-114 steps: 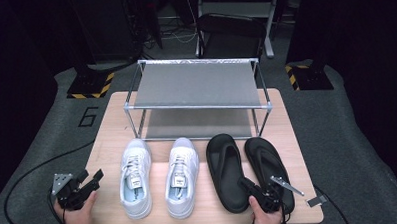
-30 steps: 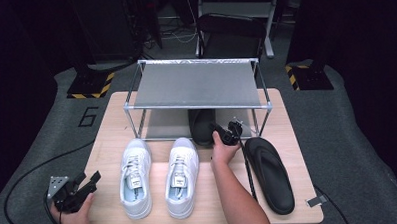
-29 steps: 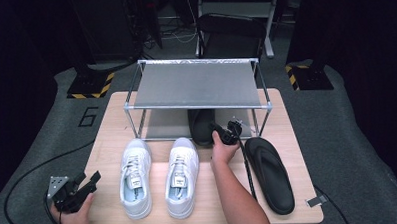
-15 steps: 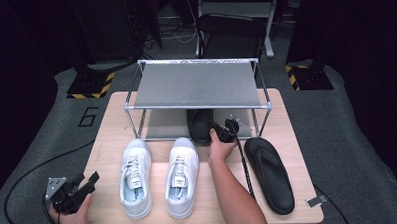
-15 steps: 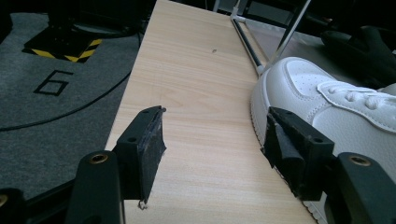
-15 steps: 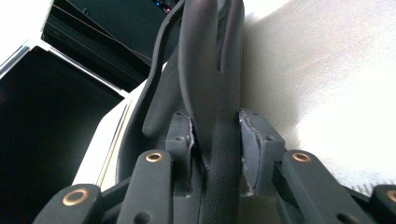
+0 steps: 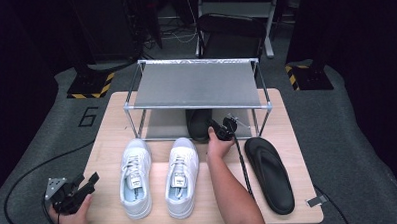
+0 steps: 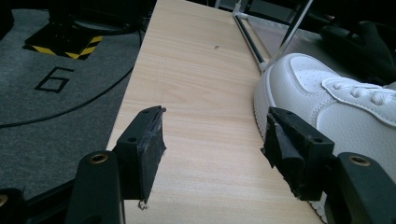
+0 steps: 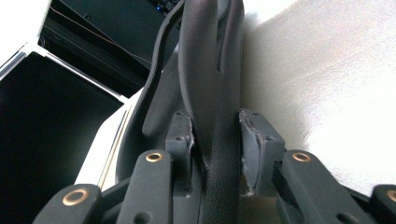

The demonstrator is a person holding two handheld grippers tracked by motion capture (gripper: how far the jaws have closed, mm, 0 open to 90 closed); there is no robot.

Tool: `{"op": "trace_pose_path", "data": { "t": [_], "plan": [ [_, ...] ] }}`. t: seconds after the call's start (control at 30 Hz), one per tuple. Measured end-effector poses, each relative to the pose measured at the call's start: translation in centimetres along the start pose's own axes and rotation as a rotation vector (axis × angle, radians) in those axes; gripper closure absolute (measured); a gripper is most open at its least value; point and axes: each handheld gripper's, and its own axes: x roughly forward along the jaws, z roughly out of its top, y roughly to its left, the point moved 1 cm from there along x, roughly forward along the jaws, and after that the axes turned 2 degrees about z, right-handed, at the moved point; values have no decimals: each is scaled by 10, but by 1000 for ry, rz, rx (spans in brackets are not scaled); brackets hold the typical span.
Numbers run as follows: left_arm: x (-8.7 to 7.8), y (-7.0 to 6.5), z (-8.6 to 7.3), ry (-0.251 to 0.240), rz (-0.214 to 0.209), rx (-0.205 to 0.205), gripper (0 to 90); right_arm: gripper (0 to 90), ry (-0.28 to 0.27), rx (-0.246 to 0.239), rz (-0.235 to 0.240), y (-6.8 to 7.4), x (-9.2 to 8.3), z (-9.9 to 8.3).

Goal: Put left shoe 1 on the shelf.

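The worktop (image 7: 112,125) carries a two-tier metal rack (image 7: 198,84) along its far edge. My right gripper (image 7: 222,128) reaches under the rack's front rail and clamps a black sandal (image 9: 210,84) between its pads, the sandal lying on the lower shelf. The second black sandal (image 7: 269,173) lies flat near the worktop's right edge. Two white sneakers (image 7: 158,176) stand side by side at the near edge. My left gripper (image 8: 212,161) rests at the near-left corner, jaws wide and empty.
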Motion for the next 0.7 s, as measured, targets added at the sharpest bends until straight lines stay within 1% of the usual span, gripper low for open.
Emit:
{"op": "trace_pose_path", "data": {
  "t": [0.03, 0.07, 0.1, 0.13, 0.17, 0.2, 0.23, 0.27, 0.3, 0.33, 0.37, 0.4, 0.43, 0.5, 0.53, 0.57, 0.6, 0.63, 0.7],
  "plan": [
    [0, 0, 0, 0, 1, 0, 374, 661, 6, 7, 9, 0, 0, -1],
    [0, 0, 0, -5, 2, 0, 374, 660, 1, 6, 1, 0, 1, -1],
    [0, 0, 0, -17, 6, -5, 374, 661, 10, 7, -16, -2, 2, -2],
    [0, 0, -1, -22, 4, -6, 374, 661, 10, 7, -16, -2, 2, -2],
    [-1, 1, 0, -12, 0, -6, 374, 660, 8, 2, -25, -3, 4, -3],
    [-1, 1, 0, -12, 0, -6, 374, 660, 8, 2, -25, -3, 4, -3],
    [-1, 0, -1, -9, 0, -6, 374, 660, 18, -3, -31, -3, 3, -3],
    [-1, 0, -1, -9, 0, -6, 374, 660, 18, -3, -31, -3, 3, -3],
    [0, 0, -1, -11, 1, -7, 374, 660, 3, -11, -15, -4, 5, -3],
    [0, -1, -1, -9, 2, -5, 374, 660, 3, -11, -15, -4, 5, -3],
    [0, -1, -1, -9, 1, -3, 374, 660, 12, 5, -17, -4, 4, -2],
    [0, -1, -1, -9, 1, -2, 374, 660, -3, -12, -8, -5, 5, -2],
    [0, -1, -1, -1, -1, -3, 374, 660, -3, -11, -4, -5, 5, -1],
    [0, -1, -1, -1, -1, -1, 374, 659, 7, 6, -12, -5, 5, -1],
    [0, -2, -1, -2, -2, 0, 374, 658, 3, 0, -14, -5, 5, -1],
    [1, -2, -1, -9, -4, -1, 374, 656, 2, -24, -35, -8, 6, -1],
    [1, -2, -1, -1, -3, 0, 374, 654, 9, -8, -37, -8, 6, -1],
    [1, -2, -1, -2, -5, 1, 374, 653, 11, -11, -38, -9, 7, -2],
    [2, -2, -1, -2, -4, 5, 377, 647, 24, 9, -38, -10, 8, -2]
  ]
}}
